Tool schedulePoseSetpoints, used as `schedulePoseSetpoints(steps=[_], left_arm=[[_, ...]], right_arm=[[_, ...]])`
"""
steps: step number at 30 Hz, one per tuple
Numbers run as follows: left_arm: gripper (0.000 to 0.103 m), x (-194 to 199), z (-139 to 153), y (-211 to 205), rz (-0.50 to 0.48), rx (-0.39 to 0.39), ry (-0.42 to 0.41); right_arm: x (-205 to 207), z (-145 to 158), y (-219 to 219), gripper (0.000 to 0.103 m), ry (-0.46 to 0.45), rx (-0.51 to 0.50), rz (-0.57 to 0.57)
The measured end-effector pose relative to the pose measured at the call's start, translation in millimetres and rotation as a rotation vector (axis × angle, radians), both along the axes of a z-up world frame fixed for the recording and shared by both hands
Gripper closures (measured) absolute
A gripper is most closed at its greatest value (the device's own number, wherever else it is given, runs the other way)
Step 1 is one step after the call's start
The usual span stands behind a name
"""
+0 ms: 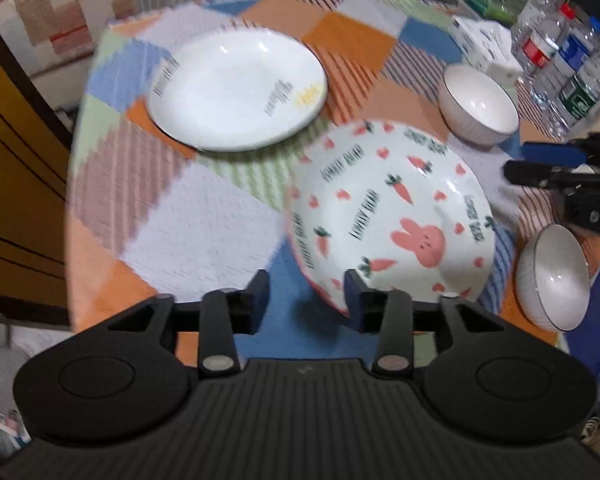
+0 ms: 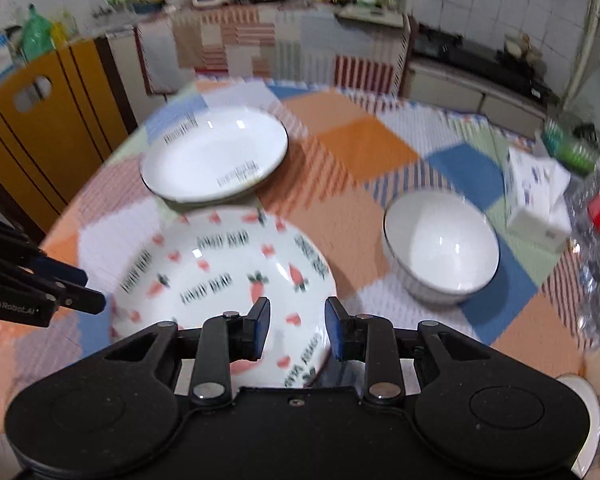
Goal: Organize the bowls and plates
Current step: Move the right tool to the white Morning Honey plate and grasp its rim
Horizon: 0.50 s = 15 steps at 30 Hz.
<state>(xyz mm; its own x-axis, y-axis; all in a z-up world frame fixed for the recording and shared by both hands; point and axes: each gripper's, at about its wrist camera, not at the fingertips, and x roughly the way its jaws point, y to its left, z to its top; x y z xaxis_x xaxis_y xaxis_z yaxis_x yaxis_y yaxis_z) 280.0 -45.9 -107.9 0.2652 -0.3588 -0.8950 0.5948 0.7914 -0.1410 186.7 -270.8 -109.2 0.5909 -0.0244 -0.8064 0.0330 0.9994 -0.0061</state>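
Ceramic beneath both pairs of fingers, none of it pinched. Found the left gripper (image 1: 306, 300) slack, parted over bare blue cloth, with only its right-hand finger overlapping the near rim of the carrot plate (image 1: 388, 208). Saw no pad pressing on that rim. Found the right gripper (image 2: 296, 324) likewise released, one finger above the printed well of the same plate, the other just outside its rim, nothing clamped between. Judged the carrot plate to be lying on the patchwork tablecloth (image 1: 180, 220), but could not settle, through the blur, the contact under its near edge.

Farther out, beyond the left fingertips and off to their left: the white plate (image 1: 236, 88), flat on the cloth, close to the carrot plate yet neither on it nor under it. Beyond the fingertips and to their right: the far bowl (image 1: 478, 104), upright and empty. Well to the right of the left fingers, on the near side: the near bowl (image 1: 552, 280), also empty, apart from its twin and from both plates. Past the far bowl, at the table's edge: water bottles (image 1: 560, 60), no part of the job.

Reckoned the task scarcely begun. Saw nothing stacked, nothing nested, all four pieces separate. Left to do, on this reading: plate onto plate, bowl into bowl, and a tidy place for each pile.
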Motion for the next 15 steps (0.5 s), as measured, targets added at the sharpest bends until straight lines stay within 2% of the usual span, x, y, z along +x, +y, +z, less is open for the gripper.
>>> schedulePoseSetpoints(steps=[3, 4, 6, 9, 11, 12, 15], left_arm=[[0.056, 8.5, 14.2, 11.4, -0.006, 0.015, -0.01], [0.05, 12.4, 18.4, 14.6, -0.007, 0.017, -0.004], [0.046, 19.5, 28.5, 20.9, -0.014, 0.024, -0.02], [0.04, 25.1, 45.5, 28.4, -0.048, 0.019, -0.109], [0.03, 30.0, 55.4, 31.7, -0.081, 0.008, -0.155], [0.03, 34.0, 59.4, 33.0, -0.091, -0.006, -0.171], [0.029, 48.8, 65.8, 35.5, -0.1, -0.048, -0.201]], right_arm=[[2.5, 19.2, 5.6, 0.067, -0.031, -0.06, 0.021], [3.6, 25.0, 6.6, 0.062, -0.04, -0.066, 0.034], [8.1, 37.1, 6.9, 0.054, -0.058, -0.067, 0.06], [17.8, 52.0, 8.4, 0.046, -0.074, -0.057, 0.119], [25.2, 59.4, 10.3, 0.04, -0.09, -0.047, 0.148], [30.1, 62.9, 10.5, 0.035, -0.101, -0.039, 0.164], [47.3, 66.1, 15.2, 0.034, -0.117, -0.045, 0.241]])
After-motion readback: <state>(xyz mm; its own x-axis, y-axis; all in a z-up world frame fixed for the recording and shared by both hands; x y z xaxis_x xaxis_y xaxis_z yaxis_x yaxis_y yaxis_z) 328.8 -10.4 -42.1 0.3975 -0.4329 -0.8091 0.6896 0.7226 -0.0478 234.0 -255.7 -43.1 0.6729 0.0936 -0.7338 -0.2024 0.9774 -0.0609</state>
